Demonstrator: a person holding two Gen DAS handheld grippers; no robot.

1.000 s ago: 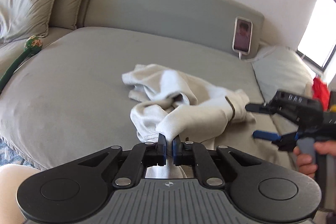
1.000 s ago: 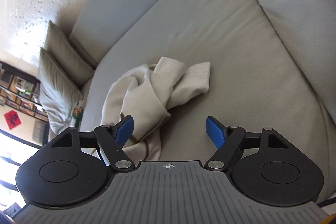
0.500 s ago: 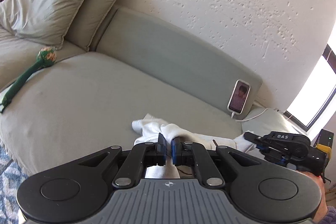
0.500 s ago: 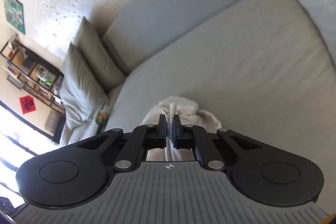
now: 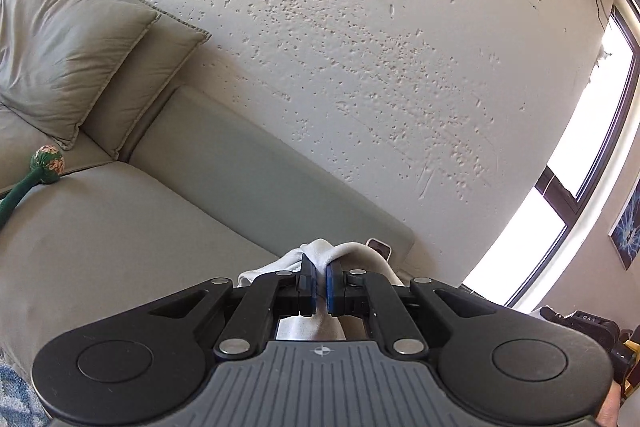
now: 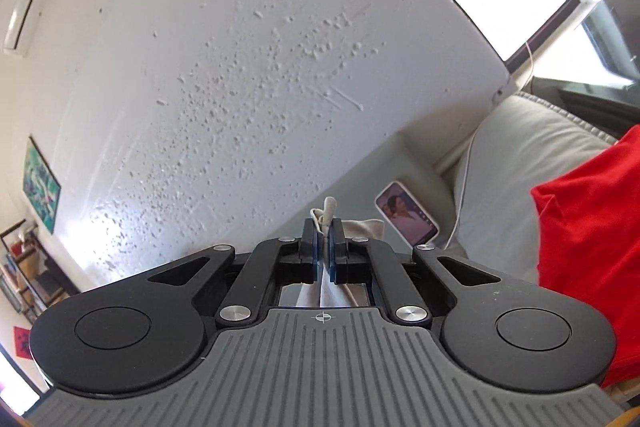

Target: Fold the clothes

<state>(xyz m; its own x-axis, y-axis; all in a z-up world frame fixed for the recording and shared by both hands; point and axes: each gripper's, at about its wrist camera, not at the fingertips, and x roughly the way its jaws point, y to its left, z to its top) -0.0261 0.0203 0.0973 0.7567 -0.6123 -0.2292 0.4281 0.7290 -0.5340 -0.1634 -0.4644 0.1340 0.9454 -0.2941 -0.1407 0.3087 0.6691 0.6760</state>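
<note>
A cream-white garment [image 5: 320, 255] is pinched in my left gripper [image 5: 320, 273], which is shut on a bunched fold and lifted above the grey sofa seat [image 5: 100, 247]. Most of the cloth hangs hidden below the gripper body. My right gripper [image 6: 325, 229] is shut on another part of the same garment [image 6: 366, 227], with a drawstring tip [image 6: 330, 207] sticking up between the pads. Both cameras tilt up at the wall. The right gripper's body shows at the left wrist view's right edge [image 5: 588, 321].
A phone [image 6: 406, 213] leans on the sofa backrest [image 5: 248, 171] with a white cable. Grey cushions [image 5: 60, 51] sit at the far left, a green toy [image 5: 36, 173] on the seat. A red cloth [image 6: 592, 235] and a pale cushion [image 6: 512, 155] lie at the right.
Both grippers have risen with the garment and tilted upward, so the wall now fills both views. A second ago the right gripper was open; it closed on the cloth.
</note>
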